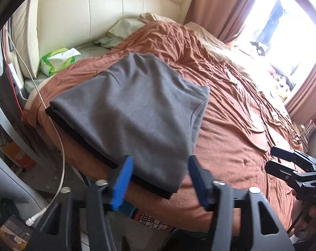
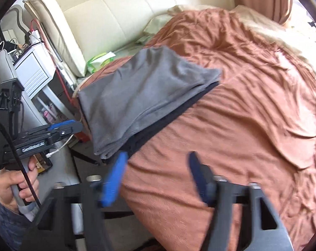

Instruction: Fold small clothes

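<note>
A folded grey garment [image 1: 132, 108] lies flat on a black folded garment [image 1: 84, 144], near the left edge of a bed with a rust-brown cover [image 1: 231, 125]. My left gripper [image 1: 160, 163] stands open just above the stack's near edge; its blue pads do not press on the cloth. In the right wrist view the grey garment [image 2: 145, 92] and the black garment [image 2: 168, 121] lie ahead to the left. My right gripper [image 2: 158, 156] is open over bare cover with nothing between its fingers. Each gripper shows in the other's view: the right gripper [image 1: 272, 160], and the left gripper [image 2: 74, 126] held by a hand [image 2: 15, 186].
A cream padded headboard [image 1: 99, 10] closes the far side, with a green tissue pack [image 1: 57, 60] and a pale pillow [image 1: 124, 31] below it. A white charging cable [image 1: 61, 156] hangs off the bed's left edge. A white nightstand [image 2: 34, 69] stands left; a curtained window [image 1: 283, 31] right.
</note>
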The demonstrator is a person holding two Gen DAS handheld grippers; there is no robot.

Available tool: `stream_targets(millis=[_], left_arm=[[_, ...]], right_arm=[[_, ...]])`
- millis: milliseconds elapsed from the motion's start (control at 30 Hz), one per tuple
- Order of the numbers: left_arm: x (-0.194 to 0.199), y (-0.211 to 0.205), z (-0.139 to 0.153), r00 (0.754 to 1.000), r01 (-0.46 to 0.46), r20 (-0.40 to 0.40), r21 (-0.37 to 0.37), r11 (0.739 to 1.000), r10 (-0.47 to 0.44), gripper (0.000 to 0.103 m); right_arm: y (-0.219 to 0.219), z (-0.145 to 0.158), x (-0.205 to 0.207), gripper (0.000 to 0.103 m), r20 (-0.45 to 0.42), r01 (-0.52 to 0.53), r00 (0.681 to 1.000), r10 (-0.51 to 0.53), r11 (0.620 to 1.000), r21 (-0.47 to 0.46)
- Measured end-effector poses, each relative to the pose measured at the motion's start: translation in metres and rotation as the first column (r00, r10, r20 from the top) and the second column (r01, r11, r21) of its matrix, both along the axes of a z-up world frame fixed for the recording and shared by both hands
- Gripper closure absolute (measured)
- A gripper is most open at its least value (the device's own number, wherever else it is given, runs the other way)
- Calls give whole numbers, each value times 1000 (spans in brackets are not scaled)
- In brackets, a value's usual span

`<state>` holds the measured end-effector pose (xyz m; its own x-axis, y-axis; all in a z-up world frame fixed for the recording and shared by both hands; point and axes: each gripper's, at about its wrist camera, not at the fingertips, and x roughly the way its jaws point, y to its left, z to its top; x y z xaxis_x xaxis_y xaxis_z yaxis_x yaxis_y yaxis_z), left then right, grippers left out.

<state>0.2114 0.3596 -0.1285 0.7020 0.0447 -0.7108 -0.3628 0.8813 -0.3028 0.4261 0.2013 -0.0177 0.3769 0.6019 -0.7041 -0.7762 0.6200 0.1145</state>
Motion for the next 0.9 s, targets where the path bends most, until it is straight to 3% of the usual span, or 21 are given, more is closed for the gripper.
stream_targets(millis=[33,67,133,400,633,900], left_arm=[[-2,-7,5,1000,2,16,14,1000,-2,10],[-5,-16,12,999,7,35,30,1000,-8,1],[-10,-31,23,998,13,63,62,998,-17,0],[-34,-78,57,993,30,110,116,993,-43,0],[-59,-115,73,991,52,115,151,987,-70,0],[-94,-156,93,983,68,151,202,977,-100,0]], right_arm=[[-9,7,-5,12,44,23,999,-23,1000,-1],[-18,13,-10,7,72,34,997,-34,999,1],[-35,22,-20,0,87,48,995,-49,999,21],[-109,42,-62,0,146,103,983,-112,992,70],[-169,49,-87,0,101,115,986,-129,984,139],[-230,61,-139,0,168,166,965,-199,967,191]])
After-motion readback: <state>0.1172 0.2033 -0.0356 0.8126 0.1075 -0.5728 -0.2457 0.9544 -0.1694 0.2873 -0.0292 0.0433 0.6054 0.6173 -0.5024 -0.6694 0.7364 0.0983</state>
